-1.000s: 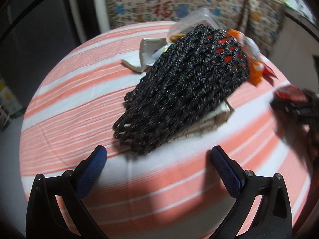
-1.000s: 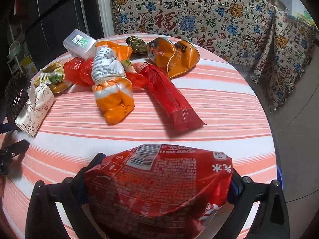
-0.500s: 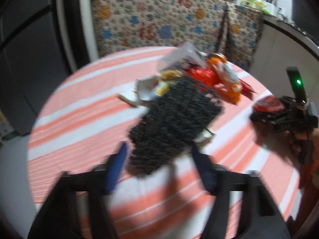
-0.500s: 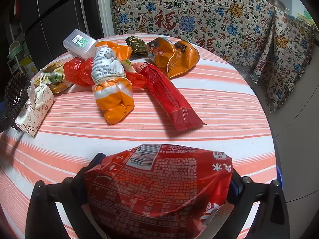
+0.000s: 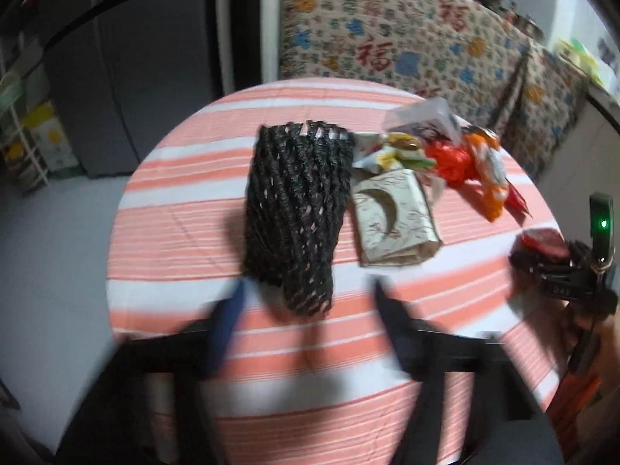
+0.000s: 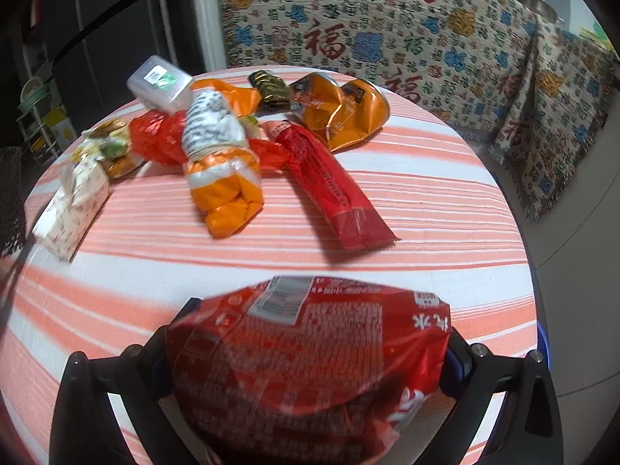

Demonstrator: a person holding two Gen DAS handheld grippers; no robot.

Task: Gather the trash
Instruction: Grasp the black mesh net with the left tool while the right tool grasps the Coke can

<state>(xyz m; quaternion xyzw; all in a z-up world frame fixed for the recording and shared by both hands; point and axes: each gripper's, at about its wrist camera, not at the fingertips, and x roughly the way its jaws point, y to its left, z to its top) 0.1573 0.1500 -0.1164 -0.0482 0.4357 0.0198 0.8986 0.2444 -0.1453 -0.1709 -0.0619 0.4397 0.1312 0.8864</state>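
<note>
My left gripper (image 5: pixel 306 310) has tipped the black mesh basket (image 5: pixel 296 213) upright and is opening off it, so the red packet (image 6: pixel 310 360) pinched in my right gripper (image 6: pixel 306 352) can go in.

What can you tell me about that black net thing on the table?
The black woven mesh basket looks like soft plaited cord with small gaps that show the cloth beneath. It lies tipped on its side on the striped tablecloth, its near end toward the camera. A patterned paper packet sits right beside it, perhaps touching. The left gripper, its jaws opening, is blurred just in front; nothing is between them.
</note>
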